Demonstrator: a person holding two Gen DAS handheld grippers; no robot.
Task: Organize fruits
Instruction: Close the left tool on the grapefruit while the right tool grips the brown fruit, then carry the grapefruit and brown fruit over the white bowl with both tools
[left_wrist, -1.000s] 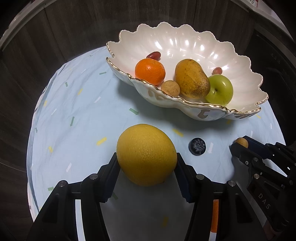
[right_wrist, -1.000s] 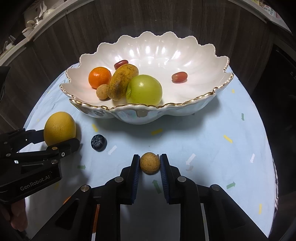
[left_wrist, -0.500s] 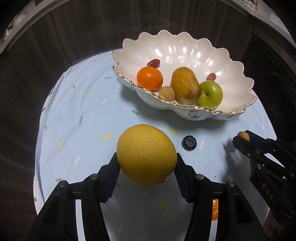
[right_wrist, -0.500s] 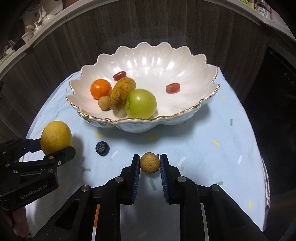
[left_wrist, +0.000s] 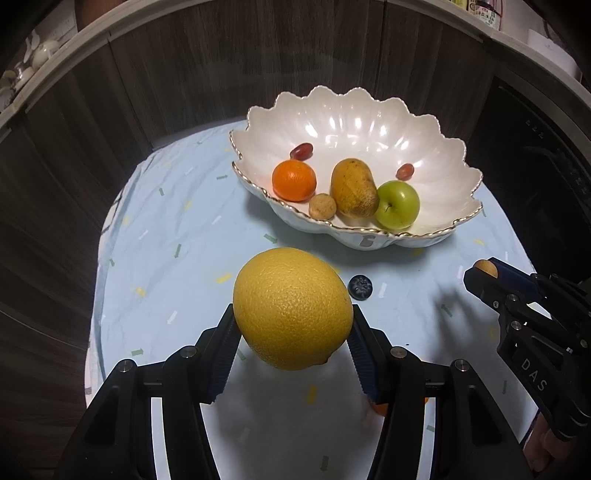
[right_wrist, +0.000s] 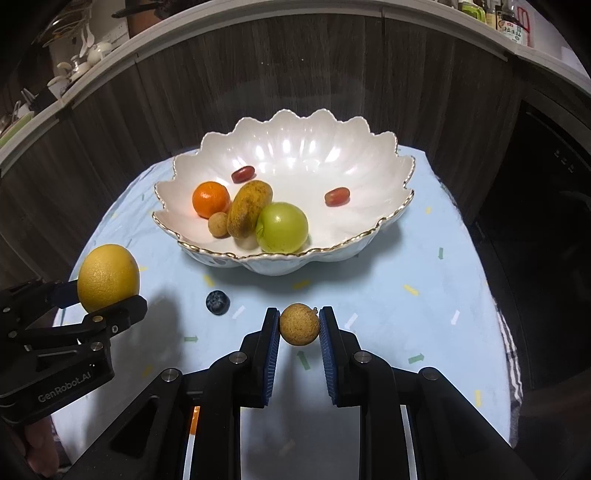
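Note:
My left gripper (left_wrist: 293, 334) is shut on a large yellow lemon (left_wrist: 292, 308), held above the light blue tablecloth (left_wrist: 166, 266). My right gripper (right_wrist: 298, 326) is shut on a small tan longan (right_wrist: 298, 324), also lifted off the cloth. Beyond both stands a white scalloped bowl (right_wrist: 369, 162) with a gold rim. It holds an orange (right_wrist: 210, 199), a brownish mango (right_wrist: 249, 213), a green apple (right_wrist: 282, 227), a second longan (right_wrist: 218, 224) and two red grapes (right_wrist: 337, 195). A blueberry (right_wrist: 218, 302) lies on the cloth between the grippers.
The small table is ringed by dark wood panels (right_wrist: 110, 122). A counter with kitchenware (right_wrist: 74, 70) runs behind at the left. A dark appliance front (right_wrist: 546, 229) stands to the right. Something orange (left_wrist: 380, 408) peeks out under my left gripper's right finger.
Both grippers have risen with their fruit; the bowl and cloth look smaller and farther below. Lemon and longan stay gripped. The blueberry has not moved.

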